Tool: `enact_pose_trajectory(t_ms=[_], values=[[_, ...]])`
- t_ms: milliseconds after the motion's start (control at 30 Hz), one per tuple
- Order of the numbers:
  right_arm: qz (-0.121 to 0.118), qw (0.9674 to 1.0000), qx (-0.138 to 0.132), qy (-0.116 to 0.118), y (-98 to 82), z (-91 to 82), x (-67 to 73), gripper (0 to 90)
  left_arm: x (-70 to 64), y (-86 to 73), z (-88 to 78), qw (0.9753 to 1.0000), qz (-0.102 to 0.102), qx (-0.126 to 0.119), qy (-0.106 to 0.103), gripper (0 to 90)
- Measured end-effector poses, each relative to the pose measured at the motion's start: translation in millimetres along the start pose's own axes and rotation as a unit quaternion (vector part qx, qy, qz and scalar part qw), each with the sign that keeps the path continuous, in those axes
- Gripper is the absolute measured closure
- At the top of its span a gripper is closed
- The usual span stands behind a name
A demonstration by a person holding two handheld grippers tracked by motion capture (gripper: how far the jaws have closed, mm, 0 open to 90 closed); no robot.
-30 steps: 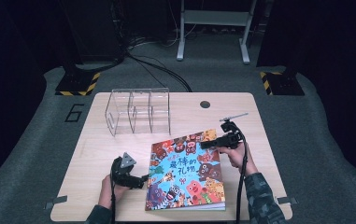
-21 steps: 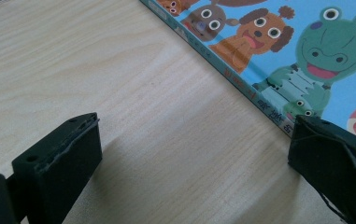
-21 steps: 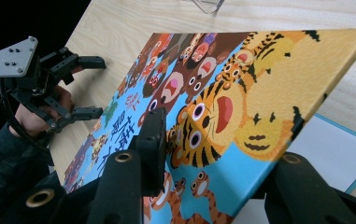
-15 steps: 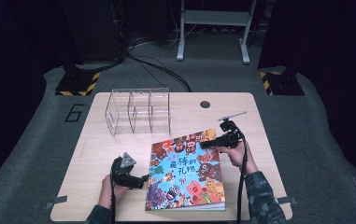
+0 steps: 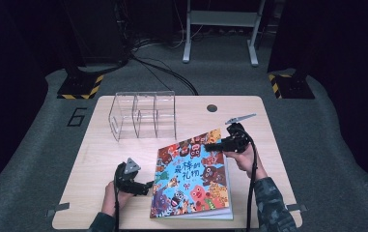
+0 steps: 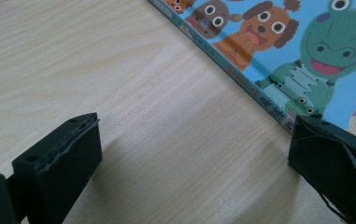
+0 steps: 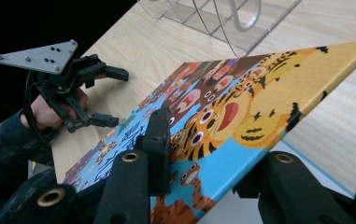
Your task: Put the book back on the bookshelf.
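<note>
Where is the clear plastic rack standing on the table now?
In the high view the clear plastic rack stands at the far left of the table, just behind the picture book, apart from both tongs.

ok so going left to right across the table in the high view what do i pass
left hand-held gripper → picture book → right hand-held gripper, shut on the book's far right corner. The clear acrylic organizer stands farther back on the table, spanning above both the left gripper and the book, so it's left out.
</note>
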State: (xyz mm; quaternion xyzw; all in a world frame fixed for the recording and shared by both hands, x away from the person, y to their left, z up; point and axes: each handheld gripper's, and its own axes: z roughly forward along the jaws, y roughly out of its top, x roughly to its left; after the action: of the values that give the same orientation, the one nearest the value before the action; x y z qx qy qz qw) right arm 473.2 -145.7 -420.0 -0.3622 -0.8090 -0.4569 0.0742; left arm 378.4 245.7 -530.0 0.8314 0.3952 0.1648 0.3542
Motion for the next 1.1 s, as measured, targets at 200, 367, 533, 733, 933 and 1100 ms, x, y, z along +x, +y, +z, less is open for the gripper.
enact_pose_trajectory(t_ms=[200, 367, 533, 733, 933, 1100], values=[[-0.016, 0.9998, -0.004, -0.004, 1.5, -0.7, 4.1, 64.7, 6.9, -1.9, -1.5, 0.9992, -0.026, -0.022, -0.02, 2.7], [-0.042, 0.999, -0.008, -0.013, 5.7, -2.3, 11.6, 64.5, 7.7, -1.0, -2.0, 0.9995, -0.023, -0.014, -0.016, 2.7], [-0.059, 0.9979, -0.01, -0.023, 9.4, -6.0, 21.1, 64.4, 9.1, 0.7, -1.2, 0.9997, -0.022, -0.009, -0.011, 2.7], [-0.082, 0.9956, -0.025, -0.037, 12.2, -9.1, 24.3, 64.3, 16.6, 5.9, -2.1, 0.9969, -0.067, -0.011, -0.04, 2.8], [-0.1, 0.9935, -0.034, -0.043, 14.5, -9.7, 29.6, 64.3, 19.0, 12.6, -1.8, 0.9958, -0.077, -0.02, -0.045, 2.5], [-0.111, 0.9918, -0.043, -0.047, 16.5, -10.2, 33.7, 64.4, 21.4, 21.7, -4.4, 0.9942, -0.089, -0.03, -0.053, 1.5]])
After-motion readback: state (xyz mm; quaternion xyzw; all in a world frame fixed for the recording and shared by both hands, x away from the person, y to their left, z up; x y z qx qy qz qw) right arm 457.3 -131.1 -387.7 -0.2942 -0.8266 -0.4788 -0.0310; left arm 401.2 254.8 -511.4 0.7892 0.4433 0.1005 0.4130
